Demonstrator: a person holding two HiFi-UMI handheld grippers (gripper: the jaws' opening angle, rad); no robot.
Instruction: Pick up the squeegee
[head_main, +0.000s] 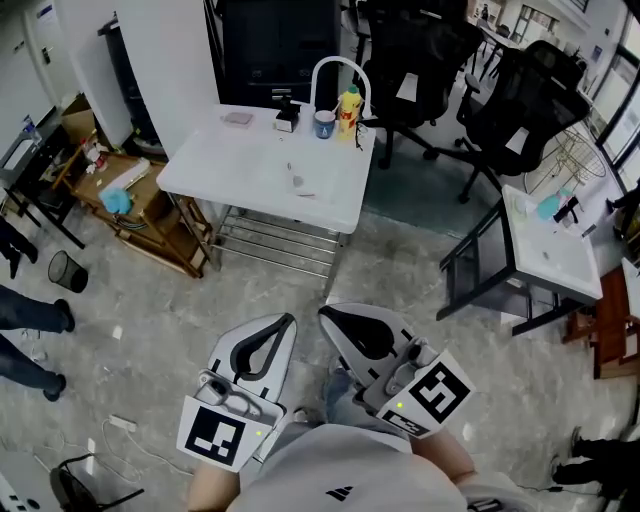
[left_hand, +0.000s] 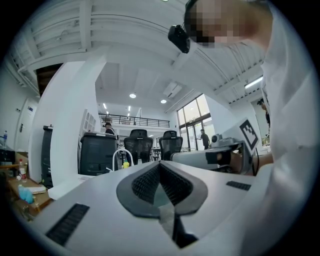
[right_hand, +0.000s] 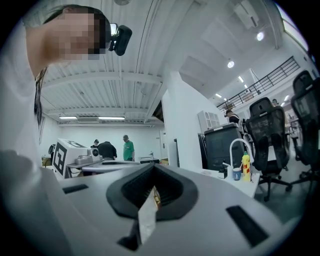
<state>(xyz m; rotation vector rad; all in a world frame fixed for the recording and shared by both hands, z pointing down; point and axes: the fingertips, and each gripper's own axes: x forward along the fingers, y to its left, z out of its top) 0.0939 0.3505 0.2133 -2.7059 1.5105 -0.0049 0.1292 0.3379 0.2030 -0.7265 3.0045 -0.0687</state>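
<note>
A white table (head_main: 240, 175) with a sink basin stands ahead on the grey floor. At its far edge are a white arched faucet (head_main: 335, 70), a yellow bottle (head_main: 348, 110), a blue cup (head_main: 324, 124) and a small black item (head_main: 286, 115). A small grey thing (head_main: 298, 181) lies in the basin; I cannot tell which item is the squeegee. My left gripper (head_main: 288, 320) and right gripper (head_main: 325, 313) are held close to the body, side by side, both shut and empty, well short of the table. The right gripper view shows the faucet (right_hand: 239, 145) far off.
Black office chairs (head_main: 520, 95) stand behind and right of the table. A second white table (head_main: 550, 250) is at the right, a wooden shelf (head_main: 140, 215) with clutter at the left, and a black bin (head_main: 67, 270) beside people's legs (head_main: 30, 315).
</note>
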